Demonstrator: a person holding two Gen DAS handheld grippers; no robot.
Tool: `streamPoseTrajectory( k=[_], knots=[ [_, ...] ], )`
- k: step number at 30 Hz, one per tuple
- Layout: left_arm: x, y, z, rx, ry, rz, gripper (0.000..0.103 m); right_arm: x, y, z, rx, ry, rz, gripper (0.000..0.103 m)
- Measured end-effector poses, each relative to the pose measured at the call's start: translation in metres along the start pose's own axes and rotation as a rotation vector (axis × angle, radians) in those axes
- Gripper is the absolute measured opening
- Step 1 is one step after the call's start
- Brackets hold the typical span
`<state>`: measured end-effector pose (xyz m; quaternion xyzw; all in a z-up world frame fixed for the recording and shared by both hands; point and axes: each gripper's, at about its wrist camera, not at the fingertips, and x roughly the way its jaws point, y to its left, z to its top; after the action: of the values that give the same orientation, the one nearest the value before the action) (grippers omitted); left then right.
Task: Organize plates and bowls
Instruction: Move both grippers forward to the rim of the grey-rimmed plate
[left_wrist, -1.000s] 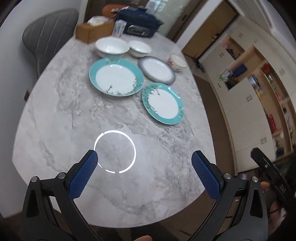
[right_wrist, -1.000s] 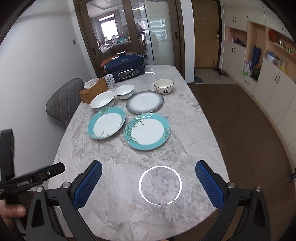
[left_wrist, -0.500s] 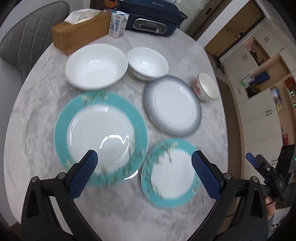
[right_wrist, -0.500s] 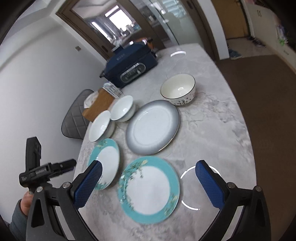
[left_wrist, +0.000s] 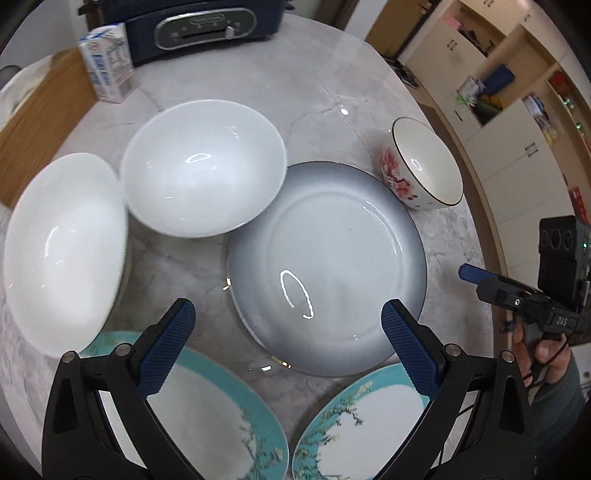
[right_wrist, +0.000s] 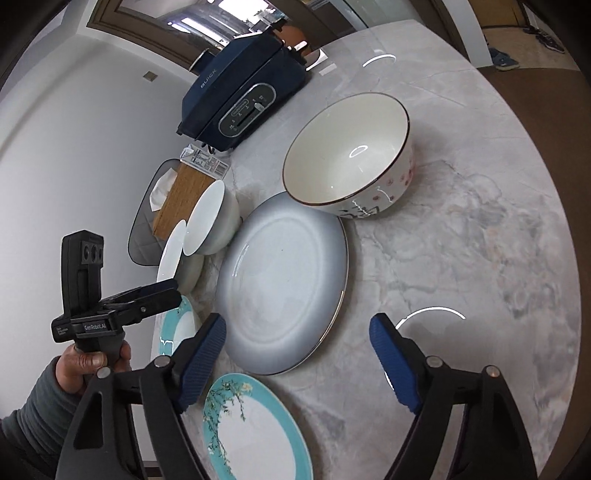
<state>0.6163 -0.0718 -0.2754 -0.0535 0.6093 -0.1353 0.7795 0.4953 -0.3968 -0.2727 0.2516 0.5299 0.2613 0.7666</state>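
A grey plate (left_wrist: 328, 266) lies on the marble table, also in the right wrist view (right_wrist: 284, 280). Two white bowls (left_wrist: 203, 170) (left_wrist: 62, 247) sit to its left, a floral bowl (left_wrist: 424, 166) (right_wrist: 351, 155) behind it on the right. Two teal-rimmed plates (left_wrist: 207, 413) (left_wrist: 369, 424) lie nearest. My left gripper (left_wrist: 284, 347) is open and empty above the grey plate's near edge. My right gripper (right_wrist: 295, 362) is open and empty over the grey plate's near right rim.
A dark blue cooker (right_wrist: 243, 92) stands at the table's far end. A milk carton (left_wrist: 107, 70) and a wooden tissue box (left_wrist: 40, 118) stand behind the white bowls. Cabinets (left_wrist: 517, 129) line the right wall. Bare marble (right_wrist: 461, 240) lies right of the plates.
Both grippers have moved forward over the table, from its near edge to the grey plate. Both stay open. The dishes have not moved.
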Motion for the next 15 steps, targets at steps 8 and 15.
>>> streamPoseTrajectory(
  k=[8,15],
  knots=[
    [0.045,0.020,0.025,-0.030,0.055,-0.123,0.098,0.016,-0.015,0.008,-0.027,0.016,0.045,0.083],
    [0.078,0.034,0.045,-0.071,0.093,-0.171,0.082,0.025,-0.032,0.012,-0.009,0.040,0.067,0.068]
  ],
)
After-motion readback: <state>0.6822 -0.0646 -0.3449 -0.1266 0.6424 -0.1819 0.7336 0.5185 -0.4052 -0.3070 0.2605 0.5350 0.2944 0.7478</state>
